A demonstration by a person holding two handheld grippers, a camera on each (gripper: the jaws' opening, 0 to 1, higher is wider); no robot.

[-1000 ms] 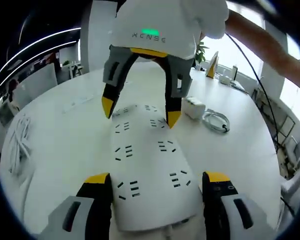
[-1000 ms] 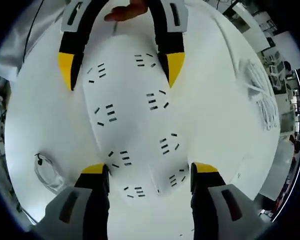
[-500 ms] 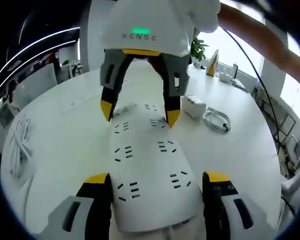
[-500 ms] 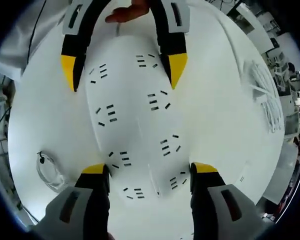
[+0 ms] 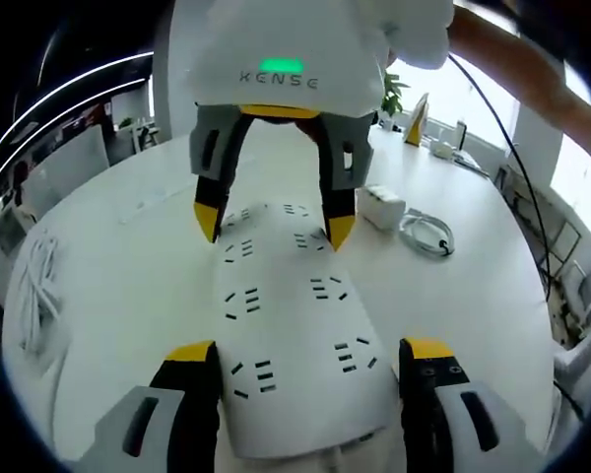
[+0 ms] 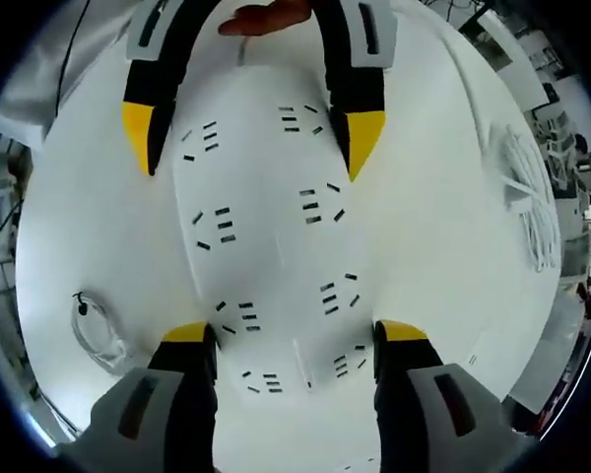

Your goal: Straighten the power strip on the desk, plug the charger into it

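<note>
Currently both grippers straddling the power strip (image 5: 291, 335) from opposite ends, facing each other across the desk (image 5: 128, 286).

Left gripper (image 5: 300, 367): jaws wide, yellow tips either side of the strip's near end, just beside its long edges; cannot tell if touching. Nothing held. Pointing along the strip's length, low over the desktop.

Right gripper (image 6: 295, 340): same pose at the other end, jaws wide, tips flanking the strip body. Nothing held. Seen in the left gripper view as the white unit with the green light, coming down steeply from above, its yellow tips (image 5: 271, 222) either side of the strip's far end. Forearm (image 5: 532, 69) reaching in from upper right behind it, dark cable (image 5: 502, 168) hanging beside it.

Likewise the left gripper's tips (image 6: 251, 133) visible at the top of the right gripper view, bracketing the strip, with a bit of hand (image 6: 266, 15) between the jaw arms.

Power strip: white, two rows of sockets, lying flat near the middle of the desk, running straight between the two grippers.

Charger (image 5: 382, 209): white block, on the desk beside the strip's far end, toward the desk's window-side edge, unplugged. Coiled white cable (image 5: 426, 238) just beside it, also visible near the desk edge in the right gripper view (image 6: 97, 330).

Bundle of white cables (image 5: 39, 286) near the opposite desk edge, well apart from the strip.
</note>
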